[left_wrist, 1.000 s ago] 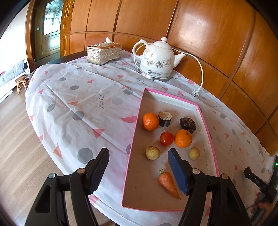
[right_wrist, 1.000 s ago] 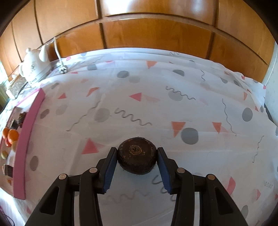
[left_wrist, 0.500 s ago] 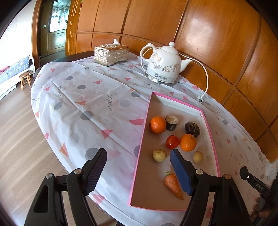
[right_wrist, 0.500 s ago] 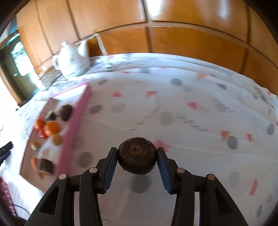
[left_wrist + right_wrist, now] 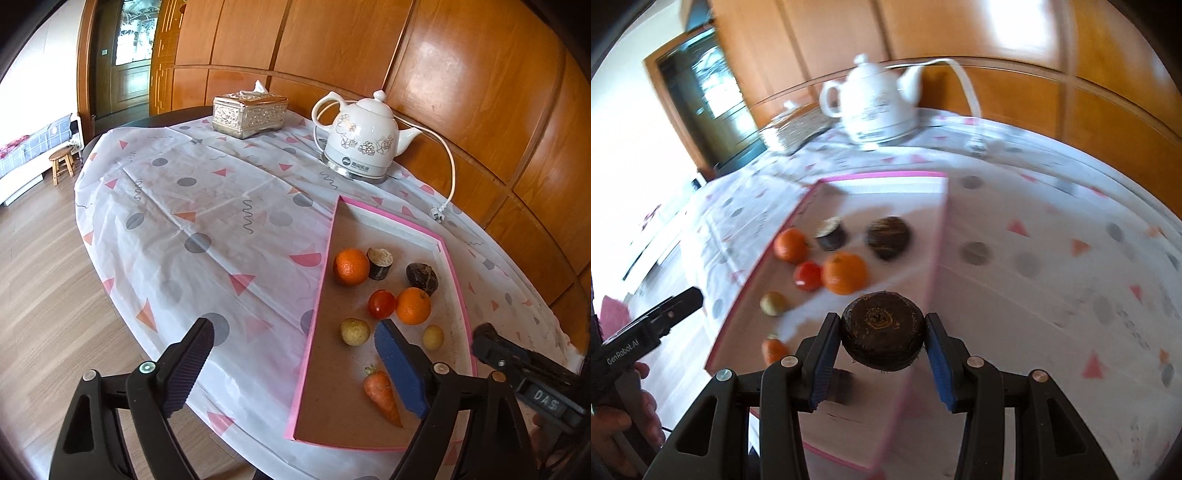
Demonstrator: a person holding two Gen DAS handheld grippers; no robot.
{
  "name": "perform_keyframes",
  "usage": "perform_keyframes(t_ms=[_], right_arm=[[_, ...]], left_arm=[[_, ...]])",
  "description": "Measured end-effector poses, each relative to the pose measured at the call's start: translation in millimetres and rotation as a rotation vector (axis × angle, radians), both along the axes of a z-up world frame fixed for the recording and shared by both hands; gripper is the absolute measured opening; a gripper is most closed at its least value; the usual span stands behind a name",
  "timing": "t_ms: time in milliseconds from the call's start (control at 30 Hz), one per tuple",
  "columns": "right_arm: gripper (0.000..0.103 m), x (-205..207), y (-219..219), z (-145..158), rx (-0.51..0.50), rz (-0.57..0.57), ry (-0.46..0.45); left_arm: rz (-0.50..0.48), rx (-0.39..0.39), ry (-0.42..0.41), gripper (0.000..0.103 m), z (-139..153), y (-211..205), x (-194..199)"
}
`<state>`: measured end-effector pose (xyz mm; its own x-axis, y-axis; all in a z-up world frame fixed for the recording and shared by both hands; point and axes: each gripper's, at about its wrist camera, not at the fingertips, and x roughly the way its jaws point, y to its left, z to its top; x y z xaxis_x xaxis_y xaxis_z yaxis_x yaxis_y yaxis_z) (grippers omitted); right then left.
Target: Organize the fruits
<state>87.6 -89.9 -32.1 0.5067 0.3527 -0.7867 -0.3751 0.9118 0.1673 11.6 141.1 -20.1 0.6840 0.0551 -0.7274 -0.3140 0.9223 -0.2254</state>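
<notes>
right tongs (image 5: 882, 336) clamped on dark round fruit (image 5: 882, 330) | pink tray (image 5: 938, 236) just beyond — upper left | left tongs (image 5: 295, 363) opening, empty

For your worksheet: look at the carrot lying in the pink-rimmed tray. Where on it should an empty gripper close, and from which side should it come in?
Grip the carrot on its thick upper half, just below the leafy stub, probably coming from above with the fingers across its length. It lies flat on the tray, tapering to a narrow tip that pads could slip off. The left gripper, jaws opening with nothing between them, hangs nearest.
</notes>
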Motion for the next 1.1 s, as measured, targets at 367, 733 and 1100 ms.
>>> perform_keyframes(t_ms=[367, 733, 1100], right_arm=[[0.049, -8, 21, -1, -0.032, 0.015, -0.021], [0.05, -30, -4, 9, -0.081, -0.128, -0.102], [0.066, -52, -11, 20, -0.129, -0.185, -0.195]], left_arm=[[0.013, 0.008, 0.002, 0.097, 1, 1, -1], [-0.002, 0.068, -0.058, 0.103, 19, -10, -6], [-0.006, 0.11, -0.148, 0.103, 43, -23, -18]])
